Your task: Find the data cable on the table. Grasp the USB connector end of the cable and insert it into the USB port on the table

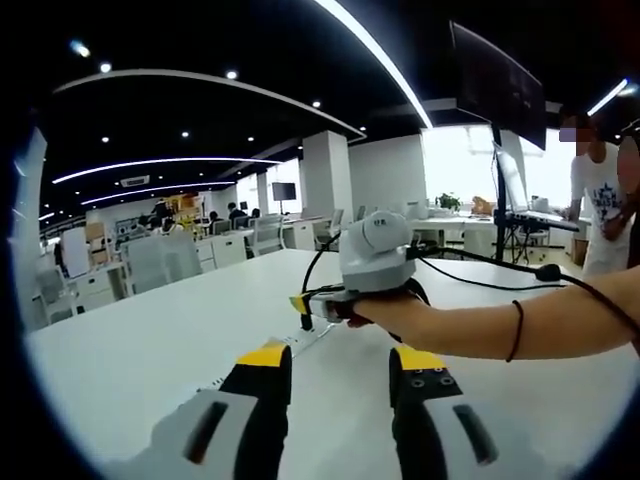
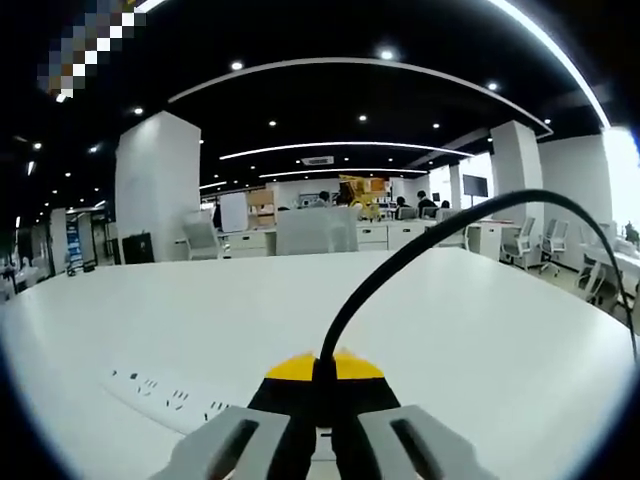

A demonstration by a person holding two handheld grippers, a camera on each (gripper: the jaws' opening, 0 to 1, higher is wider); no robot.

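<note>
An open-plan office with white pillars, ceiling light strips and rows of desks and chairs lies behind a broad white table (image 2: 480, 330). In the right gripper view the table's far edge crosses the middle of the frame. The surface to the right of centre and toward the far edge is bare and leaves wide room. A white strip (image 2: 165, 392) with sockets lies at lower left, angled toward the bottom centre.

In the left gripper view the table's edge curves up the left side of the frame, with chairs just beyond it. At upper right a monitor (image 1: 497, 80) stands on a pole, and a person (image 1: 600, 195) stands beside it near the right edge.

The left claw (image 1: 342, 357) rises from the bottom of its own view with its yellow-tipped jaws spread wide. It holds nothing and touches nothing.

The right claw (image 2: 322, 368) has its yellow tips pressed together on the black cable (image 2: 425, 243). From that pinch at bottom centre the cable arcs up and right, then drops down the right edge of the frame. The plug end is hidden behind the jaws.

In the left gripper view the right claw (image 1: 302, 302) sits at the centre of the frame, held by a hand (image 1: 385, 315) whose arm comes in from the right. Its tips are low over the table, and the cable (image 1: 308, 272) loops up from them.
</note>
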